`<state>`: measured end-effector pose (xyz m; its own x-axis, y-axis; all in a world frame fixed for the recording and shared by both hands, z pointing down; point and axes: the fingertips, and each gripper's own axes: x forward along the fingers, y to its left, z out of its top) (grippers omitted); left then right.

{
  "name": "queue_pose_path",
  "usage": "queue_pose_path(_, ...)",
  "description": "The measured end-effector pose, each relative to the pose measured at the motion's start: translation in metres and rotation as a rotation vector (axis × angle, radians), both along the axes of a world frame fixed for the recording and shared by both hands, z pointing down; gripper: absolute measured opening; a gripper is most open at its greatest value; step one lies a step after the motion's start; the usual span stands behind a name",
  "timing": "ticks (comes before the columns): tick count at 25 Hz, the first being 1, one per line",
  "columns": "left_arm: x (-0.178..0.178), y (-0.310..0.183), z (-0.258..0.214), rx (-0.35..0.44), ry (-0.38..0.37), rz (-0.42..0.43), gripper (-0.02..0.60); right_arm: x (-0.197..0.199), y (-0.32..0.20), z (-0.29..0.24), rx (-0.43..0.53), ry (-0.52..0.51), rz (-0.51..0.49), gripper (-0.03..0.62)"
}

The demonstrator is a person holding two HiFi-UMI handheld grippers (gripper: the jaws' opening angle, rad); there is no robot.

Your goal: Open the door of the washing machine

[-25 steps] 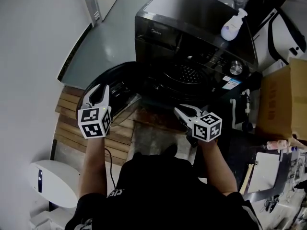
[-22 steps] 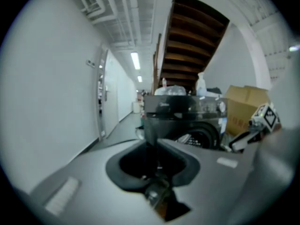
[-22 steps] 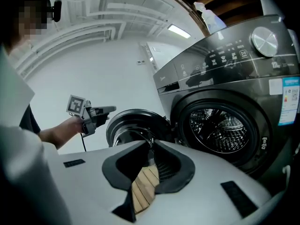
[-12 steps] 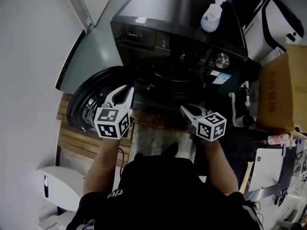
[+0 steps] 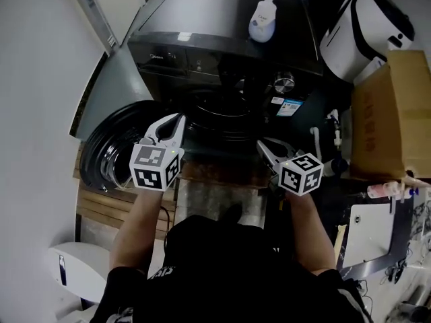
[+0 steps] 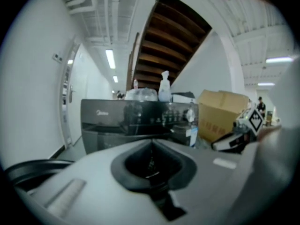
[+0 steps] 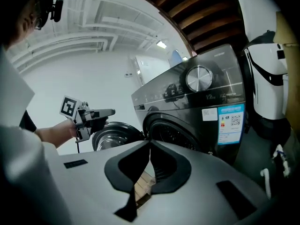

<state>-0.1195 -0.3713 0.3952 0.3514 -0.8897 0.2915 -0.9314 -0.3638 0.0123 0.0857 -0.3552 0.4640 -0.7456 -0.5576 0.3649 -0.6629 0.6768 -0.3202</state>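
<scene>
**A:** Head view, nearest first: how do the two tools stand?

**B:** The left gripper [image 5: 176, 120] sits at about eight o'clock from the frame's centre, and the right gripper [image 5: 262, 147] at about four. Both have just been closing. In its own view, each pair of jaws meets tip to tip with nothing between them.

**A:** And just beyond them?

**B:** The door [image 5: 108, 150], round and dark, stands swung wide open at nine o'clock. The left gripper view shows it low at seven o'clock, clear of those jaws. Wooden slats [image 5: 101, 204] lie beneath it.

**A:** And the machine itself?

**B:** The washing machine [image 5: 222, 42] fills twelve o'clock, with its drum mouth [image 5: 222, 113] uncovered beyond the two grippers. A silver knob [image 5: 283, 83] sits at one o'clock on its front, and a white pump bottle [image 5: 262, 19] stands on its top. A cardboard box [image 5: 384, 106] is at three o'clock.
</scene>
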Motion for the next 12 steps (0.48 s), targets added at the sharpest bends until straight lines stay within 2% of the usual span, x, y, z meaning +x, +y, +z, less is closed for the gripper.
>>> queue_pose_path(5,0.02,0.003,-0.008,0.029,-0.081,0.063,0.011,0.029,-0.004,-0.018,0.044,-0.001,0.1,-0.005)
queue_pose_path(8,0.023,0.009,-0.006,0.016,-0.044,0.098,0.011,0.036,0.0,-0.034,0.078,-0.035,0.173,-0.005)
queue_pose_path(12,0.011,0.013,-0.013,0.027,0.018,0.1,0.011,0.03,0.011,-0.049,0.121,-0.064,0.236,-0.005)
